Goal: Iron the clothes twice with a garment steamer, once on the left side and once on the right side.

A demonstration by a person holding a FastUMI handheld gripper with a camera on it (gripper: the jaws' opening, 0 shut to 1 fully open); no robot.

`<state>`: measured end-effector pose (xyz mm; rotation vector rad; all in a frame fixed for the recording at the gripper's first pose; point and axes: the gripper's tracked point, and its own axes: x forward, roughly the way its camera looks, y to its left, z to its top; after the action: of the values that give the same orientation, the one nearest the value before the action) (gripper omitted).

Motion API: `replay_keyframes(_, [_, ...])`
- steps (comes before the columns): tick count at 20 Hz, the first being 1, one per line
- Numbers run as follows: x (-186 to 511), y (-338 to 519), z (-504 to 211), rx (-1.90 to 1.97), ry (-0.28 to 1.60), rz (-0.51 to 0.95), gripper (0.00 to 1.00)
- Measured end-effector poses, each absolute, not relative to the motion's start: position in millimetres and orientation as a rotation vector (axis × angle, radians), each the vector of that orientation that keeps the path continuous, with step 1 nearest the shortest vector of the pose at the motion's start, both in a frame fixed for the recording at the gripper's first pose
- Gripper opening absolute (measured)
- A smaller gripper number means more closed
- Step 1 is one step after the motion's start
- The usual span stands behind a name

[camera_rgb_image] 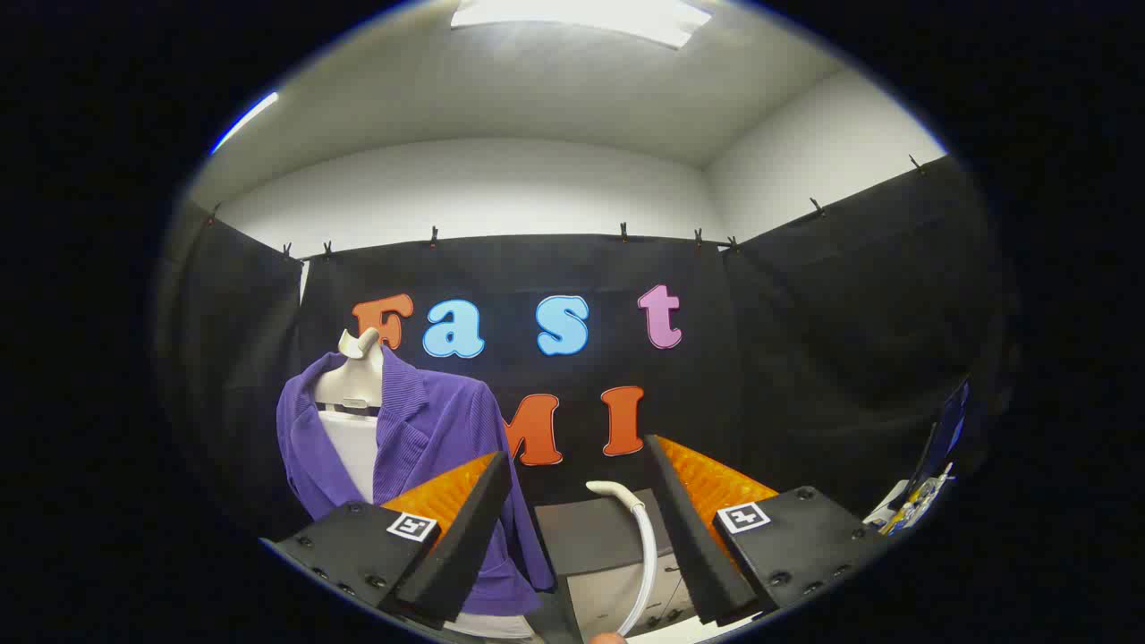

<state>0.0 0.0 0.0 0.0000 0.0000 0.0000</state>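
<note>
A purple ribbed jacket (429,447) hangs over a white top on a pale dress form (351,380), left of and beyond my left finger. A white curved tube (642,537), seemingly part of the garment steamer, rises in the gap between my fingers, close to the right one. My gripper (575,452) is open, its fingers wide apart and pressing on nothing. The left finger (465,528) overlaps the jacket's lower right edge in the image; I cannot tell whether they touch.
A grey boxy stand (590,537) sits ahead between the fingers, behind the white tube. Black cloth walls close the booth on the left, back and right. Some blue and white items (926,487) lie at the far right.
</note>
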Motion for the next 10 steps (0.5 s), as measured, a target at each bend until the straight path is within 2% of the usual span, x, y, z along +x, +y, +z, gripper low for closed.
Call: replay_keyframes(10, [-10.1, -5.2, -0.4, -0.007, 0.009, -0.040, 0.98])
